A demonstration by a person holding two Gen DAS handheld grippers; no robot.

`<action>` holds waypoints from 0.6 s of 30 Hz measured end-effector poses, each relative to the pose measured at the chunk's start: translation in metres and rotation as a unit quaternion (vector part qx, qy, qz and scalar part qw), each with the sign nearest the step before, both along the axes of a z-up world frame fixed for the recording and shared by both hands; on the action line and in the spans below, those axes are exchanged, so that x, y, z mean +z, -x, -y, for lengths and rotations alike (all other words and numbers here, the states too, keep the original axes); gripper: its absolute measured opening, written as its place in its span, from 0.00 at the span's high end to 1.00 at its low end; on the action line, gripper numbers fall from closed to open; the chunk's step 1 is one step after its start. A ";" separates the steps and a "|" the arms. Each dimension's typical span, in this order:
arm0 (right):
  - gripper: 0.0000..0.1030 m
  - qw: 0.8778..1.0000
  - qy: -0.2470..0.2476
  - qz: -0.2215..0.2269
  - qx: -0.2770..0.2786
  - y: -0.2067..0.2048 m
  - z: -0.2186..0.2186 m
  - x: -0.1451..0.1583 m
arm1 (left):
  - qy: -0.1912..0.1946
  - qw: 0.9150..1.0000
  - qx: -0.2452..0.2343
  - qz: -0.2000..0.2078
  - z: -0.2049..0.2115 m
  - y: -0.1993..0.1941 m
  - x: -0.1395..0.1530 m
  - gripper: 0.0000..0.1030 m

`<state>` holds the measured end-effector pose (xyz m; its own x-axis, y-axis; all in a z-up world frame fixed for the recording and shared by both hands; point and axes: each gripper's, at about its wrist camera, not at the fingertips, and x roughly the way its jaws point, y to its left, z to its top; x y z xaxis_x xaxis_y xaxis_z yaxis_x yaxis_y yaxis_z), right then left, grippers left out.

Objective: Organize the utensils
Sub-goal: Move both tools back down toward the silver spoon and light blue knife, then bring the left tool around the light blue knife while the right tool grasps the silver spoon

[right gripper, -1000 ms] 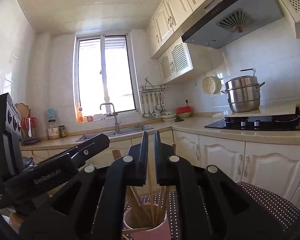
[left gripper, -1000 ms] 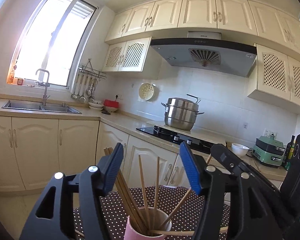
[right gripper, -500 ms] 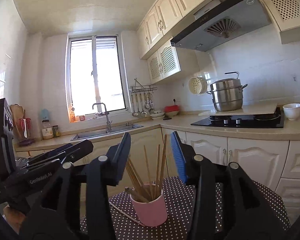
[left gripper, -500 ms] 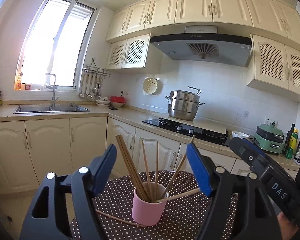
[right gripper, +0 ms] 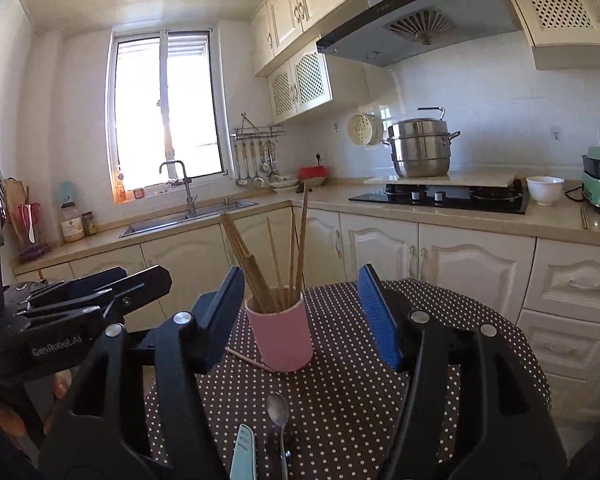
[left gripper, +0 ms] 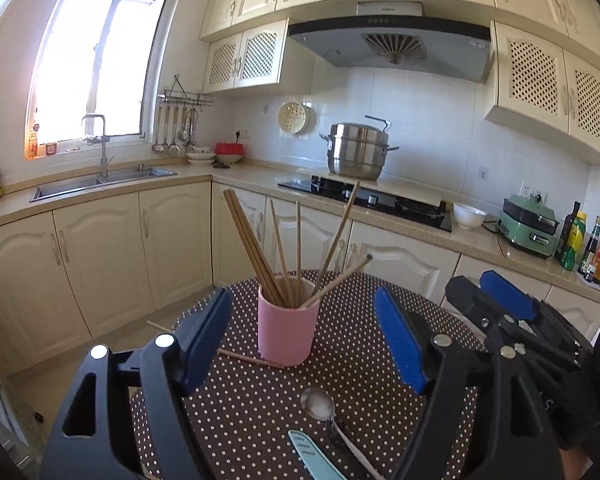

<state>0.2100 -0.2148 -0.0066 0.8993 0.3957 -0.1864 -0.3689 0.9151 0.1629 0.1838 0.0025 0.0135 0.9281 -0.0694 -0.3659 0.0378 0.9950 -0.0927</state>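
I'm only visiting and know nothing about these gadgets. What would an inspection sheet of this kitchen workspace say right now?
Surface: round table under a brown white-dotted cloth.
Job's things: pink cylindrical cup holding wooden chopsticks; one loose wooden chopstick lying at its base; metal spoon and pale blue flat utensil lying nearer.
Clutter: nothing seen on the table.
Grippers: left gripper open, nothing between its blue fingers; right gripper open, jaws just opening, nothing held.
Cables: nothing seen.
Surroundings: steel steamer pot behind the black hob, sink below the window.
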 end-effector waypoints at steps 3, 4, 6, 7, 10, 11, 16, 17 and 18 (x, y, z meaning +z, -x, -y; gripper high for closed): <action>0.37 0.999 0.021 -0.038 -0.015 -0.003 0.002 -0.015 | 0.001 0.998 -0.011 -0.066 0.000 -0.008 -0.019 0.29; 0.37 0.998 0.028 -0.050 -0.019 -0.004 0.003 -0.020 | 0.006 0.995 -0.018 -0.096 0.000 -0.012 -0.028 0.29; 0.37 0.996 0.040 -0.082 -0.020 -0.009 0.005 -0.033 | 0.018 0.988 -0.032 -0.147 -0.001 -0.019 -0.044 0.29; 0.37 0.994 0.045 -0.098 -0.021 -0.011 0.006 -0.040 | 0.024 0.985 -0.038 -0.169 -0.001 -0.022 -0.053 0.29; 0.36 0.989 0.054 -0.140 -0.020 -0.016 0.010 -0.059 | 0.025 0.972 -0.040 -0.232 0.001 -0.032 -0.082 0.29; 0.36 0.988 0.054 -0.146 -0.020 -0.016 0.011 -0.063 | 0.023 0.966 -0.041 -0.255 0.002 -0.035 -0.093 0.29; 0.34 0.984 0.051 -0.171 -0.016 -0.014 0.019 -0.074 | 0.001 0.941 -0.043 -0.336 0.008 -0.043 -0.132 0.30; 0.34 0.983 0.050 -0.176 -0.016 -0.014 0.021 -0.077 | -0.003 0.939 -0.041 -0.342 0.009 -0.043 -0.137 0.30; 0.34 0.982 0.048 -0.180 -0.015 -0.014 0.022 -0.079 | -0.008 0.935 -0.041 -0.352 0.010 -0.044 -0.142 0.30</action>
